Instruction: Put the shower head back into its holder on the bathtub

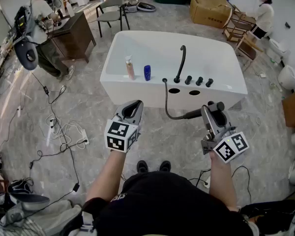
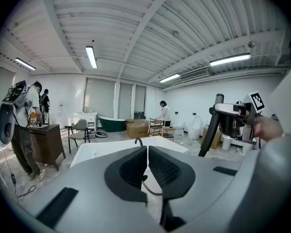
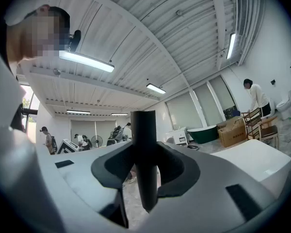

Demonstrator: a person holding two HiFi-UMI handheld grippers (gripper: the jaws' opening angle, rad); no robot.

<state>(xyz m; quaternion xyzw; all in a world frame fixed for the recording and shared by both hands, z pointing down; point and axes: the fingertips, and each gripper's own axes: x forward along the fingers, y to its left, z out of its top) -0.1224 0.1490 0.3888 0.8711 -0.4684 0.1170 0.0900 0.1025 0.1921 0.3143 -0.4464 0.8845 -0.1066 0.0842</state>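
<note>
A white bathtub [image 1: 137,45] stands in front of me, with a black faucet [image 1: 181,62] and several black knobs [image 1: 198,80] on its near rim. From that rim a black hose [image 1: 167,104] loops down to the black shower head [image 1: 194,114]. My right gripper [image 1: 214,110] is shut on the shower head's handle [image 3: 145,159], which stands upright between the jaws, held in front of the tub's right half. Two dark oval openings [image 1: 174,90] sit in the rim just below the knobs. My left gripper [image 1: 133,107] hangs before the tub's left half, shut and empty [image 2: 147,166].
A pink bottle [image 1: 130,67] and a blue bottle [image 1: 147,73] stand on the tub's near rim at the left. Cables and a power strip [image 1: 83,137] lie on the floor to the left. People, a chair [image 1: 111,10], cardboard boxes [image 1: 210,11] and toilets [image 1: 290,76] surround the tub.
</note>
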